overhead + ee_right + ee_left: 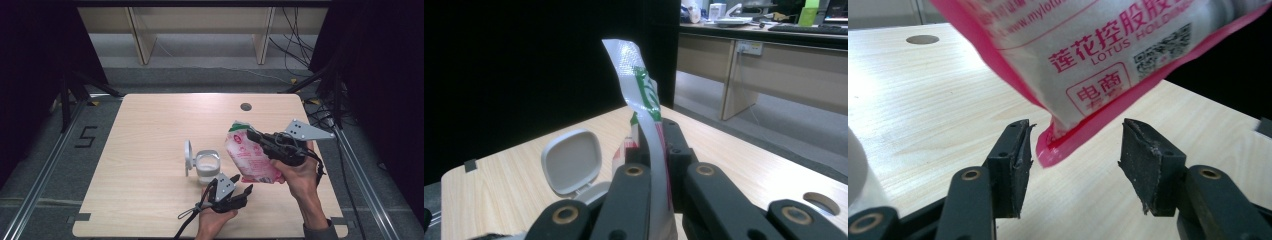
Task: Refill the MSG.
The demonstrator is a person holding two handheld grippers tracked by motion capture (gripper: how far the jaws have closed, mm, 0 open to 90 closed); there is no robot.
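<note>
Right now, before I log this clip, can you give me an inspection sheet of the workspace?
Surface: light wooden table, round hole near its far edge.
Job's things: pink and white bag, lifted off the table and tilted; small white container with its hinged lid standing open, beside the bag.
Clutter: nothing seen.
Grippers: right claw shut on the bag's top edge; left claw open, the bag's bottom corner between its jaws, the pads not pressing on it.
Cables: black cable trailing from the left claw; loose cables on the floor beyond the table.
Surroundings: dark curtains at both sides, wooden furniture legs behind, a floor mark reading 5.
</note>
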